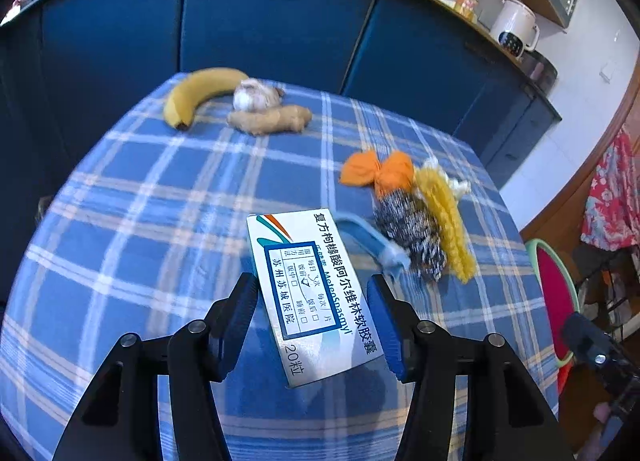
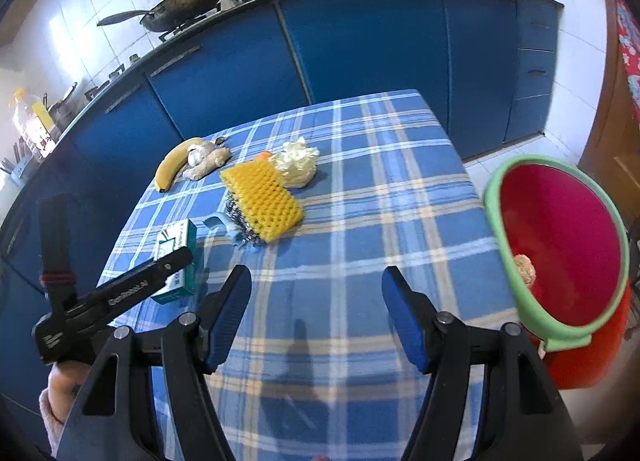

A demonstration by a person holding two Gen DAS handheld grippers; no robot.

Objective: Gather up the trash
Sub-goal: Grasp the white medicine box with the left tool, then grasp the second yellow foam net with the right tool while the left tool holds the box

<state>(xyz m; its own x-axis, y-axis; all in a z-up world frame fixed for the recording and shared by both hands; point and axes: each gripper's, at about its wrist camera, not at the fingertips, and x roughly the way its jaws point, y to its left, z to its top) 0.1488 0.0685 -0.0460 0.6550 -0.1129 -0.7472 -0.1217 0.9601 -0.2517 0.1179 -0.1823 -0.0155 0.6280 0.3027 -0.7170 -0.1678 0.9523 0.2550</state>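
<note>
A white and teal medicine box (image 1: pixel 310 293) sits between the fingers of my left gripper (image 1: pixel 312 301), tilted above the blue checked tablecloth (image 1: pixel 140 221). The jaws stand wide, with gaps on both sides of the box. The box also shows in the right wrist view (image 2: pixel 178 257), with the left gripper's finger across it. My right gripper (image 2: pixel 316 297) is open and empty over the cloth. A red bin with a green rim (image 2: pixel 560 245) stands at the table's right side, with a crumpled scrap inside.
On the cloth lie yellow foam netting (image 2: pixel 262 199), a steel scourer (image 1: pixel 412 233), a blue brush (image 1: pixel 372 241), orange cloth (image 1: pixel 378 173), crumpled white wrap (image 2: pixel 298 161), a banana (image 1: pixel 196 93), garlic (image 1: pixel 256 93) and ginger (image 1: pixel 272 119). Blue cabinets (image 2: pixel 360 41) stand behind.
</note>
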